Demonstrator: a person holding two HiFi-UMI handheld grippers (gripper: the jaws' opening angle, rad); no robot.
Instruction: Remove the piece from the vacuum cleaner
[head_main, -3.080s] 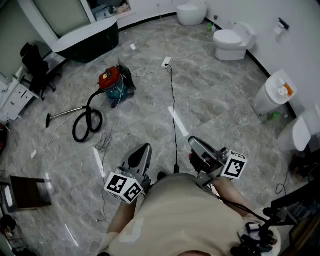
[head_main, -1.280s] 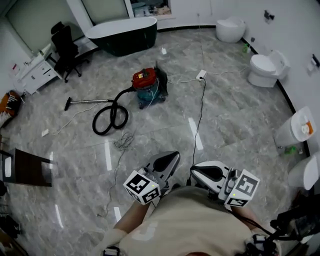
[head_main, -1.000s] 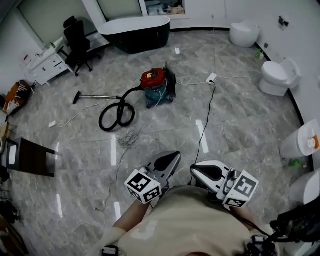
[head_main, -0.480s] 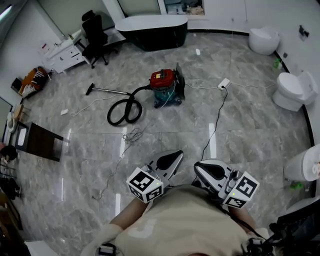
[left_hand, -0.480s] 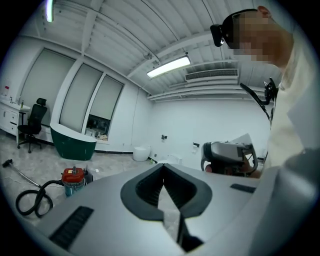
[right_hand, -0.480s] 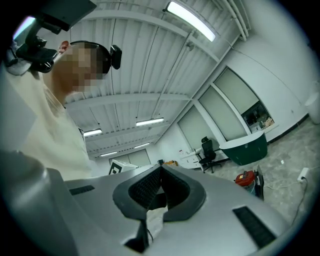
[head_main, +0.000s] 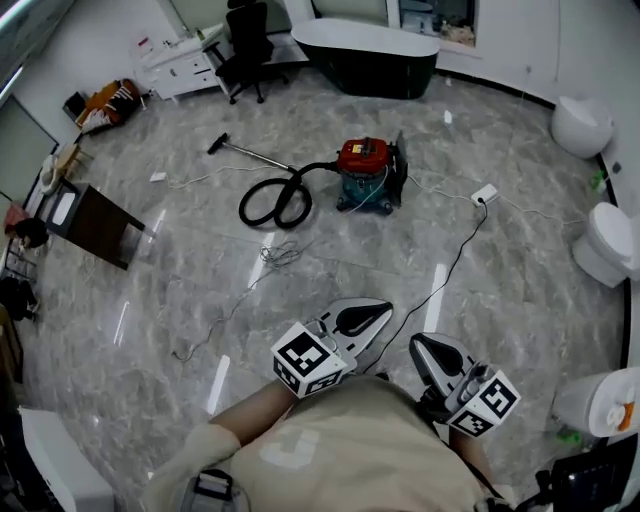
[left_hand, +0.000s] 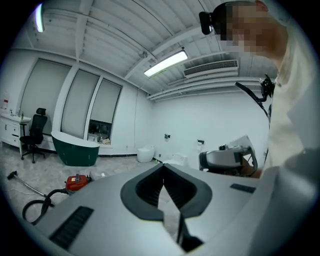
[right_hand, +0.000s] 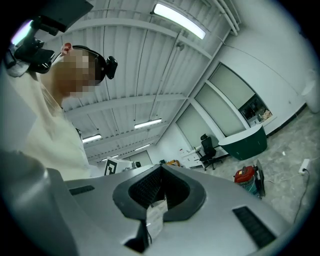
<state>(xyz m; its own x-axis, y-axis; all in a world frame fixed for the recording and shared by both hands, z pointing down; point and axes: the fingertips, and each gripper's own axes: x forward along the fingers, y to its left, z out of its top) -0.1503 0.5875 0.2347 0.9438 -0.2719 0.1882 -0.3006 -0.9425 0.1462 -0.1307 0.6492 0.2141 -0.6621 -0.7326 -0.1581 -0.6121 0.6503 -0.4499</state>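
Left gripper (head_main: 372, 314) and right gripper (head_main: 425, 348) sit near the person's torso, low in the head view, side by side and not touching; left fingers (left_hand: 146, 189) pressed together at the tips, nothing between; right fingers (right_hand: 176, 192) also fully closed, holding nothing; vacuum cleaner (head_main: 366, 172), red top, teal body, stands on the grey marble floor (head_main: 150, 290), far from both grippers; black hose (head_main: 274, 204) loops on the floor just left of it; wand (head_main: 250, 155) lies far-left of the loop; dark bathtub (head_main: 366, 47) beyond; white power strip (head_main: 484, 193) right of the vacuum cleaner, black cable (head_main: 445, 278) running from it toward the person.
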